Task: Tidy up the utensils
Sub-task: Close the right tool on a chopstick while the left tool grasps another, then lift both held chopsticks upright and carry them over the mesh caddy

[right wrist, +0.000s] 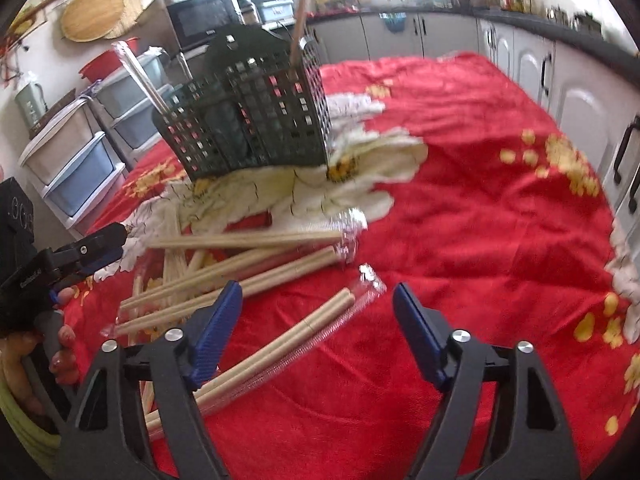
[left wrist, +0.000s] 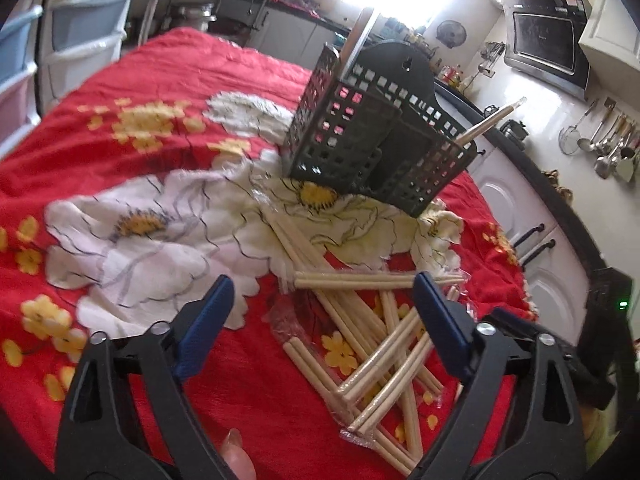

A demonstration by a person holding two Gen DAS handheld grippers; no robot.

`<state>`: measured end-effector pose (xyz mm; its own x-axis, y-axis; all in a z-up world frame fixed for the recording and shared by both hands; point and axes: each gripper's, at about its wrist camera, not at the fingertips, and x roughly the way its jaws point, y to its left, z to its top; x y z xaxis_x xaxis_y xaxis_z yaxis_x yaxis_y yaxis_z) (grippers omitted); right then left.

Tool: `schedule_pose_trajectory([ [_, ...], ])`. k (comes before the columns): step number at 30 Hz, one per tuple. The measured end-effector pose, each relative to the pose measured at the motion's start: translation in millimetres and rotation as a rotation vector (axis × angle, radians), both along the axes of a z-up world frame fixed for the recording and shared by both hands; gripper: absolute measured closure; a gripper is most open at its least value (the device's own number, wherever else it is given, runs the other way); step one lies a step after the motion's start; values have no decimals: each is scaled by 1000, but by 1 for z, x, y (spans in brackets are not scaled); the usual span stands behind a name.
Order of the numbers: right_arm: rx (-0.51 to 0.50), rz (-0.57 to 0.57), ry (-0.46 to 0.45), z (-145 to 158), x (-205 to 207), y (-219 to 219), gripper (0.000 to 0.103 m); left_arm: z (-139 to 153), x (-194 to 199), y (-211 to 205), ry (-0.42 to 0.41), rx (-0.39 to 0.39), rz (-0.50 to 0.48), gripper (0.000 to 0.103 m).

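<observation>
A: Where are the chopsticks (left wrist: 360, 328)?
B: Heaped on the red floral cloth (left wrist: 160, 80), in front of the black utensil caddy (left wrist: 376, 140).
A: The jaws?
B: Left gripper (left wrist: 324, 312) and right gripper (right wrist: 318, 316) both gape wide, gripping nothing.

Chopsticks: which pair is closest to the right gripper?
The wrapped pair lying alone on the red cloth, running under the right gripper. The others sit heaped in the pile further left.

Both wrist views near chopsticks (left wrist: 360, 344)
</observation>
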<state>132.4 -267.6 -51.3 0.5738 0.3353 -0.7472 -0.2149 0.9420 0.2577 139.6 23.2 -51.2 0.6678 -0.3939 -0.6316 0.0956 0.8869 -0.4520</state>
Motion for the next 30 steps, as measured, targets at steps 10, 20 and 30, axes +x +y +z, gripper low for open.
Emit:
schedule_pose_trajectory([
  [10,63,-60,66,-13,7,-5,62,-26,19,12,111,-211,16,45],
  [20,143,-98,101,-17,16,-18,86,-36,30,20,155,-305,33,81],
  [30,290,-125,124,-16,19,-35,94,-37,28,30,146,-357,27,94],
])
